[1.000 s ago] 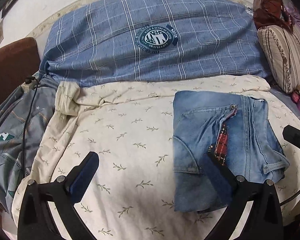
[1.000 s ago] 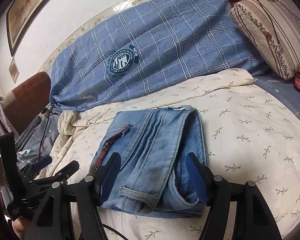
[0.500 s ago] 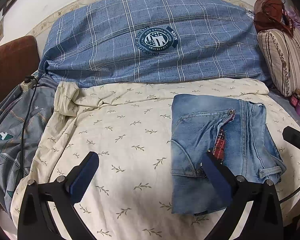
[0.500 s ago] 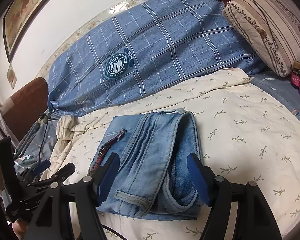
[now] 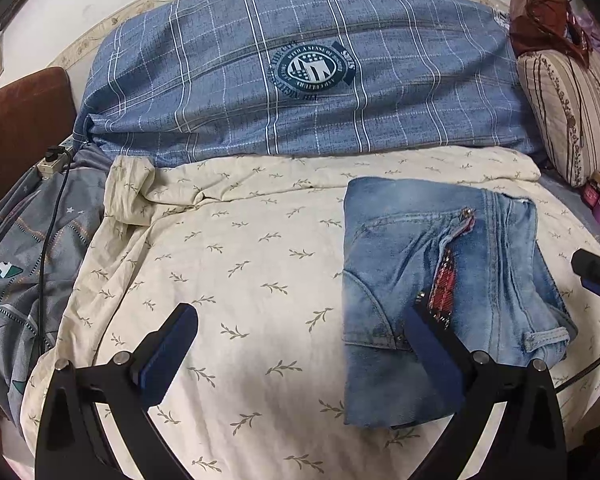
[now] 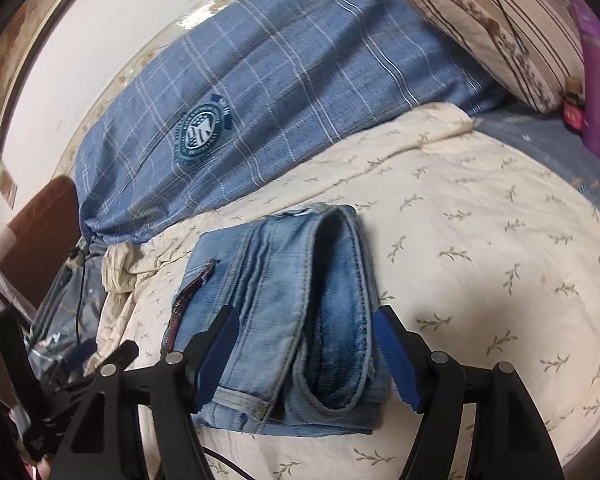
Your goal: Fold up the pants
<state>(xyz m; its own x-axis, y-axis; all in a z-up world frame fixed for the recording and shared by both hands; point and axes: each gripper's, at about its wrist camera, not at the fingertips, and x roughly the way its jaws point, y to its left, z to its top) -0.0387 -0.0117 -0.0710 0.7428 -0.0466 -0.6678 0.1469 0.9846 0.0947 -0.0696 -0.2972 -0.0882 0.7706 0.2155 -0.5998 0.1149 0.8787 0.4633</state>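
Light-blue jeans [image 5: 440, 280] lie folded into a thick rectangle on the cream leaf-print sheet [image 5: 240, 260], with a red plaid strip showing at the pocket. My left gripper [image 5: 300, 320] is open and wide; its right finger [image 5: 428, 344] overlaps the near left corner of the jeans, its left finger hangs over bare sheet. In the right wrist view the jeans [image 6: 292, 300] run away from me. My right gripper [image 6: 304, 316] stands open astride their near end, blue pads on either side of the rolled fold. The left gripper [image 6: 106, 350] shows at the lower left.
A big blue plaid cushion [image 5: 300, 72] lies along the wall behind the sheet. A striped pillow [image 5: 568, 112] and a purple bottle [image 6: 598, 64] sit at the right. At the left are a power strip with a black cable [image 5: 52, 160] and a grey-blue quilt [image 5: 16, 264].
The right wrist view has rolled and drawn closer over the jeans, which now look larger and tilted. The jeans lie as before. The left gripper has barely moved.
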